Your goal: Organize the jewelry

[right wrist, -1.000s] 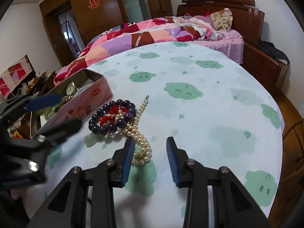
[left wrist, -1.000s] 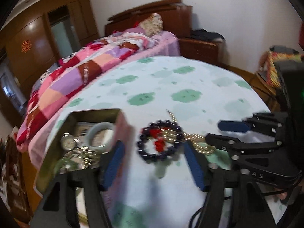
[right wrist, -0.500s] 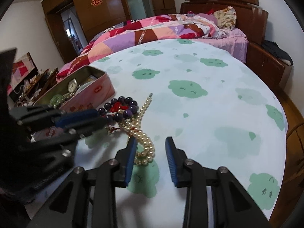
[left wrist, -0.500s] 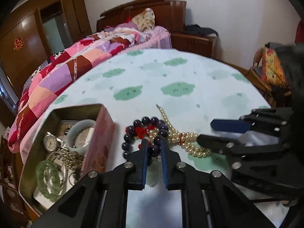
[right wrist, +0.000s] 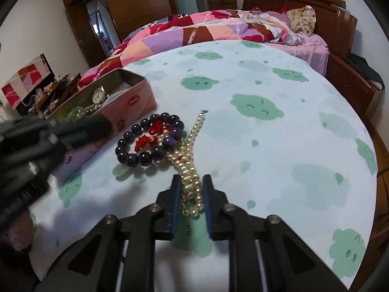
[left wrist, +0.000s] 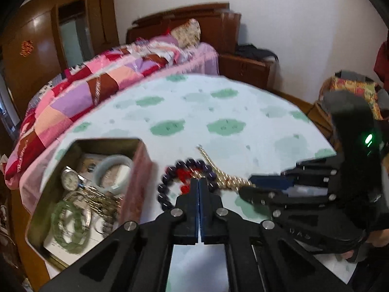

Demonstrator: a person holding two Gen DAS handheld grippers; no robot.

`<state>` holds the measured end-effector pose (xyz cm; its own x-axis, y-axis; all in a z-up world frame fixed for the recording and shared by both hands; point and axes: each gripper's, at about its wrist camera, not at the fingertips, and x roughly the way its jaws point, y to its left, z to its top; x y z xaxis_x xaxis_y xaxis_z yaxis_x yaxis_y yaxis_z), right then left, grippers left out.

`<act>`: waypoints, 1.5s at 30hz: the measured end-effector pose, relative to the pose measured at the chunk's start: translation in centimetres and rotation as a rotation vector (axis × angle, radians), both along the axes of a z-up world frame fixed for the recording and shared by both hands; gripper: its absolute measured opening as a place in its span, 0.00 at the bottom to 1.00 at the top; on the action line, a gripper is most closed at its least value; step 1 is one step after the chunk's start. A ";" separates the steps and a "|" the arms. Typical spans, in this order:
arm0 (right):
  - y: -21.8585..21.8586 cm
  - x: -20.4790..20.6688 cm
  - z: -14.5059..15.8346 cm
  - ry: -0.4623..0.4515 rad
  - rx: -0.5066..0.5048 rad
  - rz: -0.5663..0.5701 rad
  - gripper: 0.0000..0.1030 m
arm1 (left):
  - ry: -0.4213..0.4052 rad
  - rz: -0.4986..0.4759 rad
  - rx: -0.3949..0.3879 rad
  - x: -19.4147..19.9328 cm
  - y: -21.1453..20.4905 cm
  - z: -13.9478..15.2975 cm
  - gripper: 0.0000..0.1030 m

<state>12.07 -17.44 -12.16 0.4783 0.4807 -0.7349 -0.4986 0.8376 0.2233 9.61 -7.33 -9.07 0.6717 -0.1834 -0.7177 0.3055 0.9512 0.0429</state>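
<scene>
Both tongs closing since earlier: left gripper (left wrist: 198, 187) pinching shut over bead bracelet (right wrist: 150, 143), right gripper (right wrist: 190, 189) clamping pearl necklace (right wrist: 187, 165); tangled strands risking dragging together.

The left gripper (left wrist: 199, 182) (jaws pressed together) sits over the dark bead bracelet (left wrist: 167, 189), beside the tin (left wrist: 136, 182).

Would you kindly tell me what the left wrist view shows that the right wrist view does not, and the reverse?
Only the left wrist view: the left gripper with jaws shut together, and a green light on the right gripper. Only the right wrist view: the right gripper's jaws, which have just been closing, pressing the pearl necklace, and a pale green pendant. Both: the tin, watch, dark bead bracelet and pearls.
</scene>
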 end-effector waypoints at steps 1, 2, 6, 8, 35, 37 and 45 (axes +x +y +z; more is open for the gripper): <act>0.0 0.0 0.0 -0.002 0.000 -0.002 0.18 | 0.014 -0.004 0.010 0.1 -0.3 -0.4 0.01; 0.0 -0.1 0.1 -0.007 -0.002 -0.007 0.17 | 0.019 -0.001 0.032 0.2 -0.5 -0.8 0.01; -0.6 -0.3 0.3 -0.035 -0.013 -0.061 0.09 | 0.031 0.010 0.108 0.6 -1.2 -2.1 0.16; -0.7 -0.2 0.4 -0.031 -0.010 -0.069 0.09 | 0.021 0.023 0.122 0.7 -1.2 -2.3 0.49; -1.8 -0.4 1.2 -0.095 0.059 -0.118 0.08 | -0.066 -0.055 0.042 -0.8 -0.9 -0.2 0.00; -2.0 -0.5 1.3 -0.104 0.071 -0.127 0.08 | -0.059 -0.057 0.032 -0.6 -1.0 -0.3 0.00; -2.2 -0.2 1.2 -0.093 0.080 -0.139 0.09 | -0.063 -0.044 0.080 -0.2 -1.6 -1.4 0.66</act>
